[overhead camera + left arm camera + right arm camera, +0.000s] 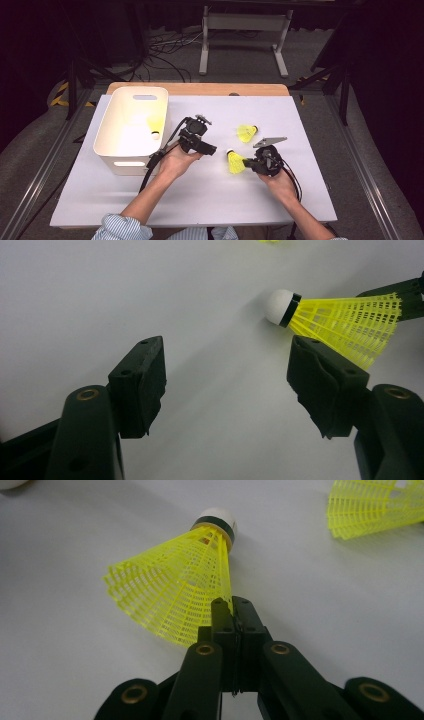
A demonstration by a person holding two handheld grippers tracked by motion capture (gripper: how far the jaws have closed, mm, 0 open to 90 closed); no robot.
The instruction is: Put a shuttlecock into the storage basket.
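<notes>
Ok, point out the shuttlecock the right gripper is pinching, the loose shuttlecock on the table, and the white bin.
held shuttlecock (175,595), right gripper view, on its yellow skirt.
loose shuttlecock (246,133), high view, on its yellow skirt.
white bin (111,120), high view, on its left wall.

The yellow plastic shuttlecock (234,161) with a white cork tip and black band lies tilted on the white table (200,200), right of its middle, cork pointing toward the far edge, its mesh skirt rim pinched between black jaws.
</notes>
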